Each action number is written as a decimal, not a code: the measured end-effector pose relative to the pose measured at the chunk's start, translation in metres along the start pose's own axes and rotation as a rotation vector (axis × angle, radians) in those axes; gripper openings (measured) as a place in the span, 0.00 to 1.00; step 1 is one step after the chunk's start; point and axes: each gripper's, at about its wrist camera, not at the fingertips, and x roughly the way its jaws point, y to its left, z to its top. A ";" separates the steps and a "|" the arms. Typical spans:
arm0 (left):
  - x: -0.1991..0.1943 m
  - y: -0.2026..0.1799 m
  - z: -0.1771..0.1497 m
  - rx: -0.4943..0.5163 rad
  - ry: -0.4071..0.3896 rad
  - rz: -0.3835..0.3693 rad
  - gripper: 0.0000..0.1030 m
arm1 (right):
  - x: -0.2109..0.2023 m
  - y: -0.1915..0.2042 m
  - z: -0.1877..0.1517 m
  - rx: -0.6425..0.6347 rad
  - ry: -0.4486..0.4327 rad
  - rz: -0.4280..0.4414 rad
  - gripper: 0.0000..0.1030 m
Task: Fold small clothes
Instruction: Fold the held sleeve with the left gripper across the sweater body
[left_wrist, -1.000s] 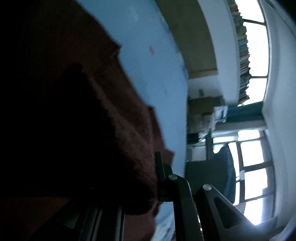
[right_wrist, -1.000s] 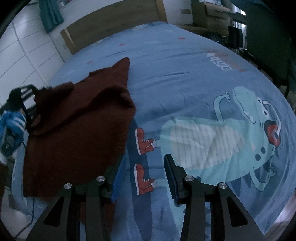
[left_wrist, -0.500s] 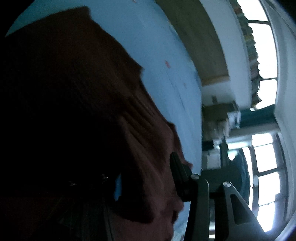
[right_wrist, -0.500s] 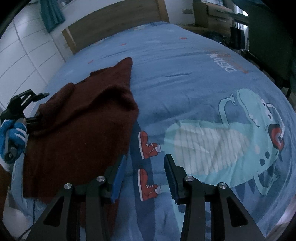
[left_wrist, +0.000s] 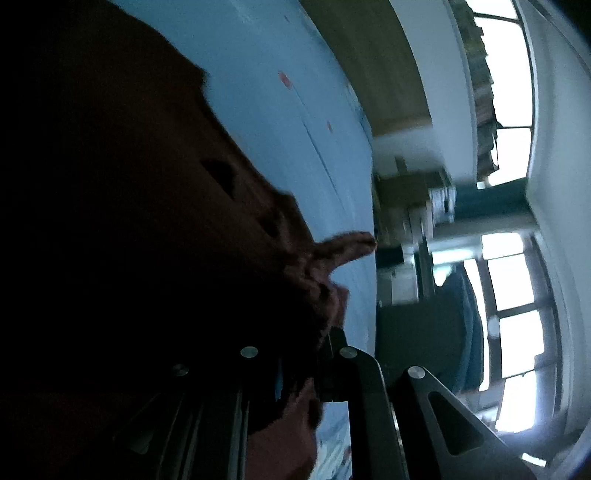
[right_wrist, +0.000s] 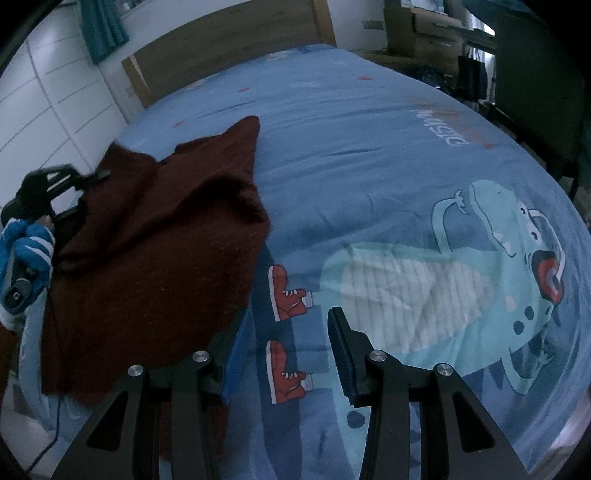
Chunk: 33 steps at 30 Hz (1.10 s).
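Note:
A dark maroon knit garment (right_wrist: 159, 251) lies partly folded on the left of the blue bed cover (right_wrist: 369, 155). My left gripper (right_wrist: 83, 192), held by a hand in a blue striped glove, is shut on the garment's far left edge and lifts it. In the left wrist view the garment (left_wrist: 147, 221) fills the left half and bunches between the fingers at my left gripper (left_wrist: 306, 354). My right gripper (right_wrist: 284, 332) is open and empty, low over the cover just right of the garment's near edge.
The cover has a teal dinosaur print (right_wrist: 461, 280) on the right and red sneaker prints (right_wrist: 288, 295) near my right gripper. A wooden headboard (right_wrist: 229, 48) stands at the far end. White wardrobe doors (right_wrist: 48, 92) are on the left; dark furniture (right_wrist: 535, 92) stands at the right.
My left gripper has closed on the garment's edge and raised it further. The right gripper has barely moved and stays open.

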 end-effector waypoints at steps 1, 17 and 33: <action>0.005 -0.005 -0.006 0.018 0.021 0.005 0.09 | 0.000 0.000 0.000 -0.002 -0.001 -0.001 0.43; 0.008 -0.044 -0.036 0.378 -0.009 0.311 0.39 | -0.006 -0.010 0.007 0.007 -0.021 -0.015 0.43; -0.001 -0.038 -0.075 0.559 -0.039 0.456 0.39 | 0.000 0.018 0.014 -0.049 -0.014 -0.001 0.43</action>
